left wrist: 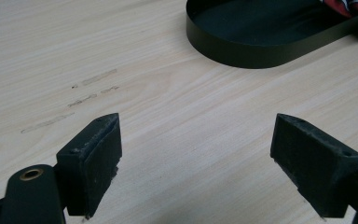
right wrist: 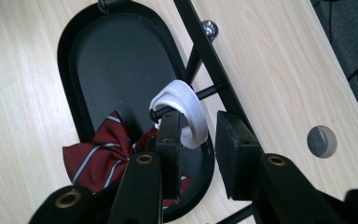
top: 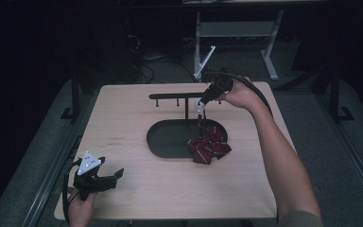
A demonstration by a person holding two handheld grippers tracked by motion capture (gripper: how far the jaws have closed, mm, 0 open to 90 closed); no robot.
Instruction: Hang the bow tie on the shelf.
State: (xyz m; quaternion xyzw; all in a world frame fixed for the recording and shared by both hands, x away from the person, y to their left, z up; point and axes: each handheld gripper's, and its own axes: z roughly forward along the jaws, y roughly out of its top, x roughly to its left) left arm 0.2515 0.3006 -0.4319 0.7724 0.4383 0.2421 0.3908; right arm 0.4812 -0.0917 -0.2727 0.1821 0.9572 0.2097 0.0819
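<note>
On table: one bow tie [top: 209, 146] | one tray [top: 165, 139] | one rack [top: 179, 96]

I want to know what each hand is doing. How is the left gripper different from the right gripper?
The left gripper sits low at the table's near corner; the right gripper is up at the black rack. The left gripper's jaws stand wide apart with just bare wood between them; the right gripper's jaws are closer, with the bow tie's white strap on a peg between them. Both are black and hand-held.
</note>
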